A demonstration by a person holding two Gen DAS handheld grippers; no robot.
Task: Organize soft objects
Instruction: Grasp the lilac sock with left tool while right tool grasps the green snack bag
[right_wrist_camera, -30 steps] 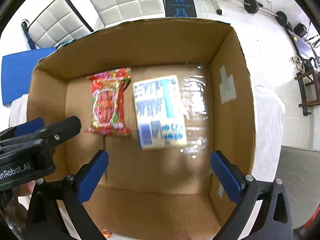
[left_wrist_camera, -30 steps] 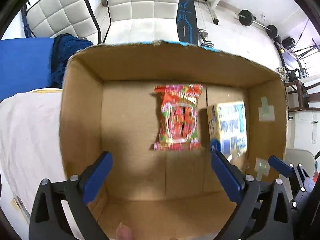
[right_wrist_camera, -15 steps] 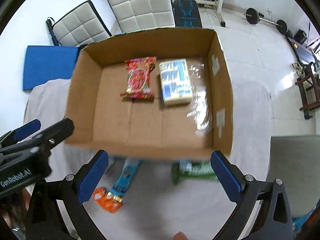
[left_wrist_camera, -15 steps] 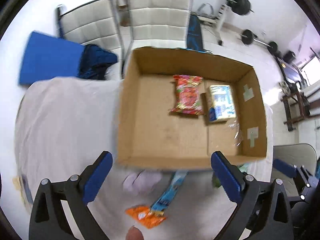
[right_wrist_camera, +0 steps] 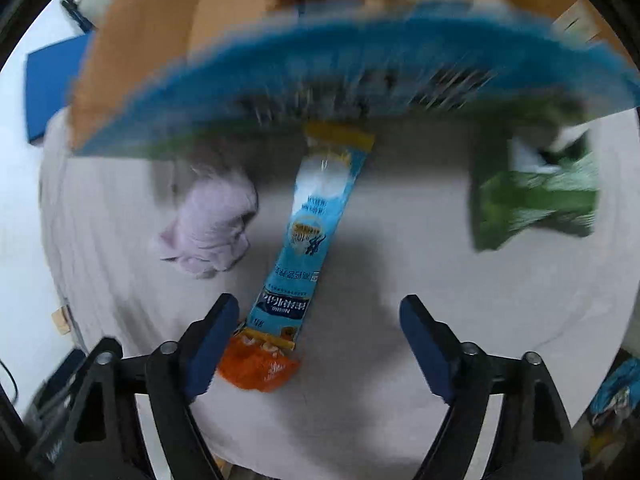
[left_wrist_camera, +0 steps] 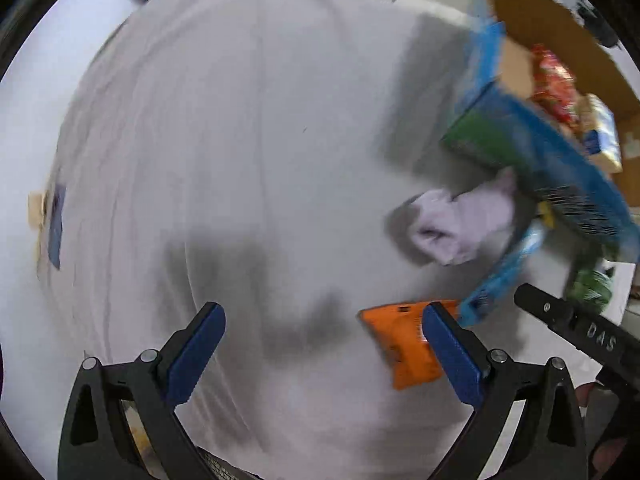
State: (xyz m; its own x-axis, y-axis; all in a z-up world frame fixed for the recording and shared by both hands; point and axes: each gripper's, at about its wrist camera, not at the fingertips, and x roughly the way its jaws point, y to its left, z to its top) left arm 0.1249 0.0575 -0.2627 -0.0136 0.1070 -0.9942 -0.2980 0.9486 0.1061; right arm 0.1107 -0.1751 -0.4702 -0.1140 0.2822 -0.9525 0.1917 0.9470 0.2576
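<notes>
**Two packed, four left outside**

Your red packet (left_wrist_camera: 554,80) and pale blue-printed pack (left_wrist_camera: 602,136) lie in the cardboard box (left_wrist_camera: 560,24). The lilac cloth (right_wrist_camera: 212,224), blue sachet (right_wrist_camera: 308,240), orange packet (right_wrist_camera: 256,368) and green pack (right_wrist_camera: 532,208) wait on the tablecloth (left_wrist_camera: 240,140). Your right gripper (right_wrist_camera: 318,344) is closing, empty; your left gripper (left_wrist_camera: 324,352) gapes, empty.

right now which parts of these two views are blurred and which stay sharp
Left wrist view: the left gripper is crisp, but the cardboard box and lilac cloth smear, and soft shadows fall on the white tablecloth. Right wrist view: the right gripper, jaws closing on nothing, is sharp, the blue sachet is readable, the green packet streaks.
</notes>
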